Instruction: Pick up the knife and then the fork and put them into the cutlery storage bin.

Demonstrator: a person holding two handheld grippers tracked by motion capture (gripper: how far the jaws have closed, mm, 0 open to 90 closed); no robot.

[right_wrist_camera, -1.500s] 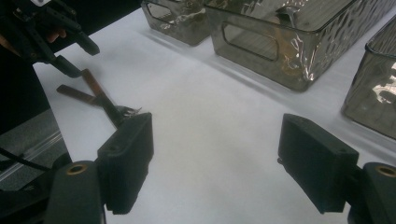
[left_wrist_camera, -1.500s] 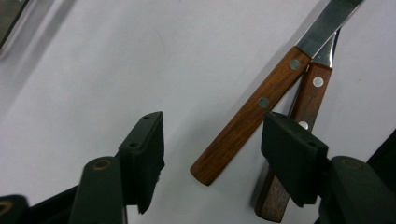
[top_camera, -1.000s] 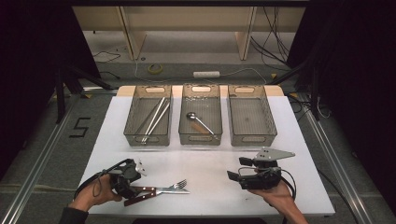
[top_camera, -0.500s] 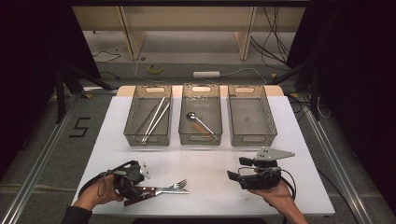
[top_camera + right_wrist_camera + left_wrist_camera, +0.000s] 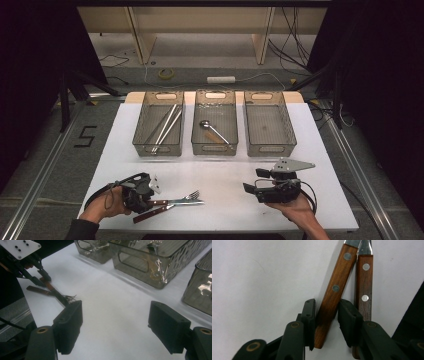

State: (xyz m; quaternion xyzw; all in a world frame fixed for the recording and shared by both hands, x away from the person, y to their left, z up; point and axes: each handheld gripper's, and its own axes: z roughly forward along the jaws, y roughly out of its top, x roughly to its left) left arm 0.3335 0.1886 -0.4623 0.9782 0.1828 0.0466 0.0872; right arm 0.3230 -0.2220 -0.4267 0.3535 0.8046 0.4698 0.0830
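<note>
Left gripper (image 5: 325,322) at lower centre, jaws just closing round one wooden handle (image 5: 334,291) to lift it, pads nearly touching; right gripper (image 5: 115,327) wide open, empty.

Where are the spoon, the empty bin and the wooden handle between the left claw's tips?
spoon (image 5: 204,123), high view, on its bowl.
empty bin (image 5: 270,148), high view, on its near wall.
wooden handle (image 5: 335,288), left gripper view, on its lower rivet.

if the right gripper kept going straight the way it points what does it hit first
Probably nothing soon: the right gripper has open jaws over bare table. Farther along that line sits a bin, though depth is hard to judge.
</note>
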